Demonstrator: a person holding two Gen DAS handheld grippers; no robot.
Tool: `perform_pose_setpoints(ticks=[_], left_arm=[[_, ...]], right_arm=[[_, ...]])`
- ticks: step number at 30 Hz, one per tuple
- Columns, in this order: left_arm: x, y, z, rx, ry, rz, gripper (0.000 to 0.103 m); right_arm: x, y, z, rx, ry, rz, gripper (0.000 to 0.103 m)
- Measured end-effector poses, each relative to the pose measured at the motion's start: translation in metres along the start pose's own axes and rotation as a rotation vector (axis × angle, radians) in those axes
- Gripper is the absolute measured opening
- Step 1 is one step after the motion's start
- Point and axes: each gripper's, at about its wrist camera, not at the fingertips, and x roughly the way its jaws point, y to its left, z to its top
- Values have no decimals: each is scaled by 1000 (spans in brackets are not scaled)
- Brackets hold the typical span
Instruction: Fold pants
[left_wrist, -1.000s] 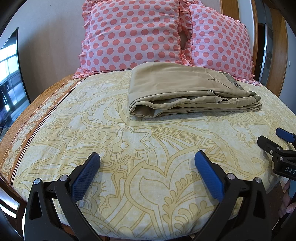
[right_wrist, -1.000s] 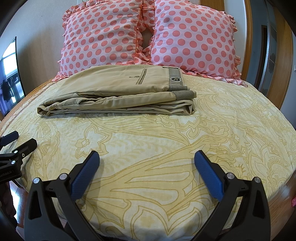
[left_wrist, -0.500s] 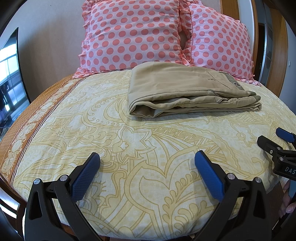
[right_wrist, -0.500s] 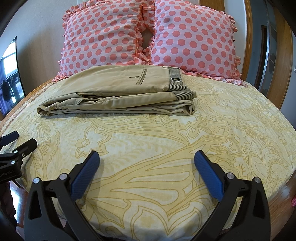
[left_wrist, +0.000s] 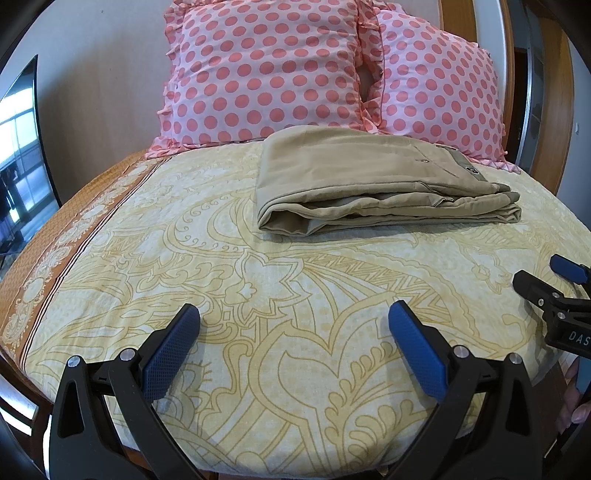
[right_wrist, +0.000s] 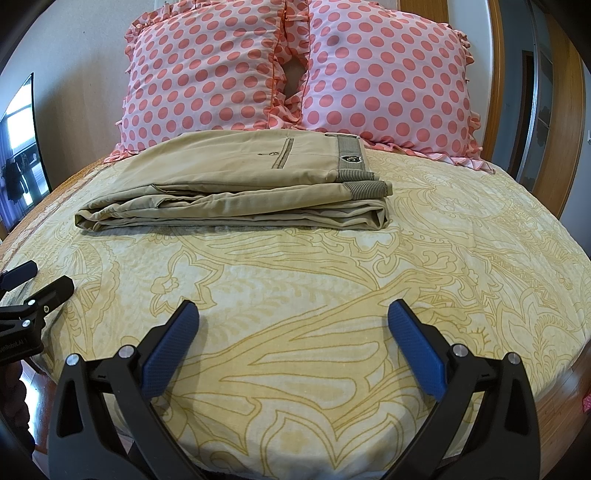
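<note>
Khaki pants (left_wrist: 373, 177): folded flat, layered, near bed's (left_wrist: 258, 295) head edge.
Left tongs (left_wrist: 293, 328), right tongs (right_wrist: 293, 326): spread wide, empty.

- yellow bedspread (left_wrist: 258, 295) with a tan floral and paisley print is covering the bed and filling most of both views; its surface is lying mostly smooth
- orange patterned border (left_wrist: 55, 254) of the bedspread is running along the left edge in the left wrist view
- two pink pillows with coral polka dots and ruffled edges are leaning upright at the head of the bed, touching each other; left pillow (right_wrist: 207, 70); right pillow (right_wrist: 388, 77)
- wooden headboard (right_wrist: 498, 74) is rising behind the pillows
- dark screen (left_wrist: 18, 147), reflecting a window, is standing at far left beside the bed
- plain wall (left_wrist: 99, 81) is showing behind the pillows
</note>
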Motion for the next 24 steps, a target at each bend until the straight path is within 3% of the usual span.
perform_pose_setpoints(ticks=[24], left_arm=[[2,-2,-1,1,-3,3,102]], right_arm=[[1,0,0,0,-1,0,101]])
